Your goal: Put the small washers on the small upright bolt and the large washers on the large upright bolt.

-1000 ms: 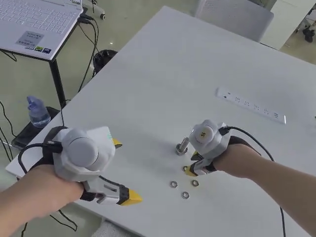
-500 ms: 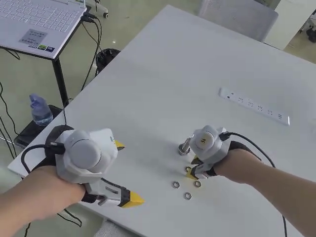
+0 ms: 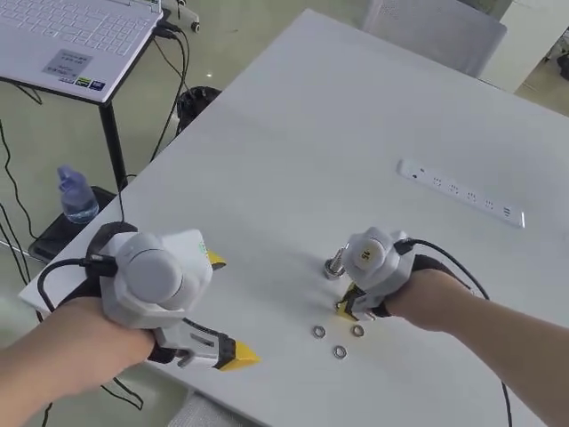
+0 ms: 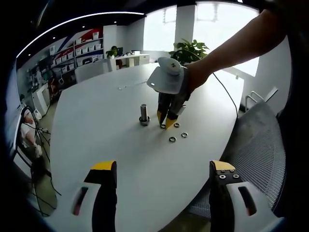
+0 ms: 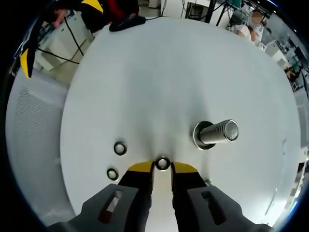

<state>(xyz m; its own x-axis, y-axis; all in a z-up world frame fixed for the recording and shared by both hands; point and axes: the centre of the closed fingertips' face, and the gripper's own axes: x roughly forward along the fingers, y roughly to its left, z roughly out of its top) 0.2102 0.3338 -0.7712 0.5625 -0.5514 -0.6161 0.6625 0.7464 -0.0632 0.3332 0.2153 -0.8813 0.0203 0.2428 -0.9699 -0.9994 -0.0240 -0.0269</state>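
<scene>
Nearest in, the left gripper hangs at the near edge of the table with its jaws spread wide and nothing between them, the same spot as a second ago. Just beyond, three loose washers lie flat, unmoved.

Now the action: over the last second the right gripper has sunk a touch lower and closer to the bolt. Its jaws are drawn in narrow with a washer between the yellow tips. The tips seem to touch it on both sides, and it's still flat on the table. That reads as a pick just being made, with nothing threaded yet. The washer's hole faces straight up, so its axis is vertical and already in line with the bolt.

In the right gripper view the loose ones sit at 9 o'clock from those tips, and the bolt is near at 2 o'clock. It stands upright, long axis rising straight off the table, wide base down, free end up.

Farther off in the head view there's a power strip at 1 o'clock and a laptop at 10 o'clock.
</scene>
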